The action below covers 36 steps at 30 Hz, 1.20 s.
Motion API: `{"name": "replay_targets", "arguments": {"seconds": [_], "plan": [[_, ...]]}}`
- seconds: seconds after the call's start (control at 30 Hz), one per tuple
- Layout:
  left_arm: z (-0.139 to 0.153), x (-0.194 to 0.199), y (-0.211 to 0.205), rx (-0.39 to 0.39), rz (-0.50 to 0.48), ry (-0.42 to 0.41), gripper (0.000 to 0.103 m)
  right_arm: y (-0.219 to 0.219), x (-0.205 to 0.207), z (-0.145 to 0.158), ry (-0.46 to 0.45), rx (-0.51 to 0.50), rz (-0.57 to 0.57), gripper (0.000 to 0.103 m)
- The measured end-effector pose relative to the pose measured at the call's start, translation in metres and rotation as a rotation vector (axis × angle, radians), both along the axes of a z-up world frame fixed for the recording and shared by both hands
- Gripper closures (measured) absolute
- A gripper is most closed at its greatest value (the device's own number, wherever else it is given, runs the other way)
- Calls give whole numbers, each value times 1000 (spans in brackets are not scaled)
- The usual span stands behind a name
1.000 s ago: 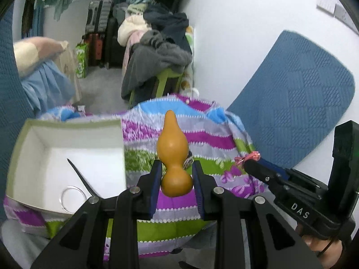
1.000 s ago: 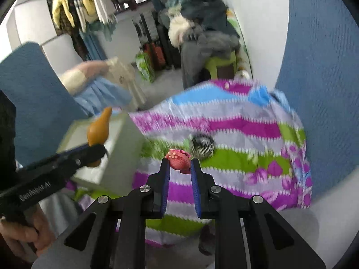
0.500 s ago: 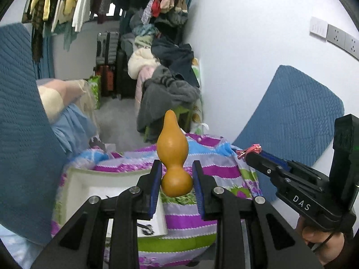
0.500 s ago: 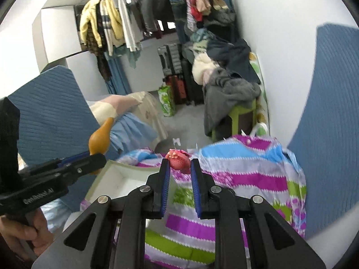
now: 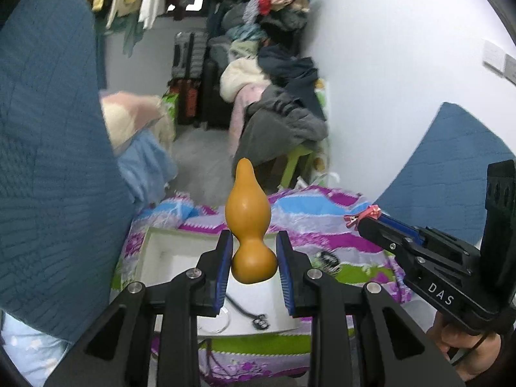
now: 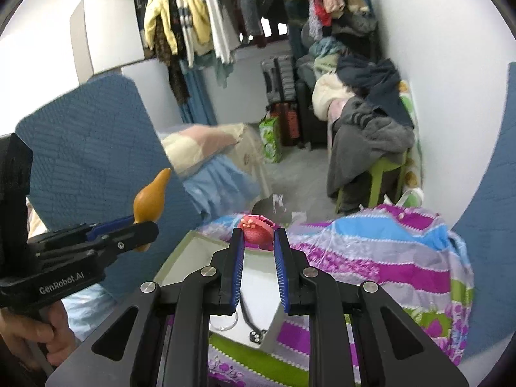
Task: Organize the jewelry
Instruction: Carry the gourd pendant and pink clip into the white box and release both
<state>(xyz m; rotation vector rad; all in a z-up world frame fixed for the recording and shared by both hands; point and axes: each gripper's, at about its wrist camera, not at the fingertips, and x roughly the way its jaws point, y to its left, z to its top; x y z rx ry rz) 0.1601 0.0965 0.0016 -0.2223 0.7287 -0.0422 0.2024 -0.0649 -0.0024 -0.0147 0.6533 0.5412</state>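
Inside white box (image 5: 154, 251): ring (image 5: 216, 322), clip (image 5: 260, 321).

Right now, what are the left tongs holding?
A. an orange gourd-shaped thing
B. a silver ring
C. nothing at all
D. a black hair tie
A: the left tongs are squeezed shut on the round bottom of the orange gourd-shaped thing, which sticks up above the white box.
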Motion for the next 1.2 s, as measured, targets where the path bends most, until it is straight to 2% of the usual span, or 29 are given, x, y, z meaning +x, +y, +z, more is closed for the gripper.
{"name": "replay_targets", "arguments": {"seconds": [0.37, 0.63, 0.77, 0.97, 1.07, 1.13, 1.2], "plan": [[-98, 16, 44, -37, 60, 210, 76, 47, 23, -84, 197, -96, 91, 87], [-147, 25, 59, -44, 79, 312, 76, 72, 30, -137, 333, -169, 130, 87], [-166, 29, 67, -82, 78, 350, 76, 78, 32, -158, 376, -206, 134, 87], [-178, 29, 68, -93, 83, 374, 76, 79, 33, -178, 411, -249, 128, 86], [-174, 27, 67, -88, 82, 359, 75, 77, 32, -176, 414, -242, 134, 86], [-169, 25, 68, -113, 90, 350, 74, 77, 32, -172, 406, -241, 135, 85], [-162, 25, 69, -118, 113, 355, 60, 76, 32, -165, 390, -230, 140, 80]]}}
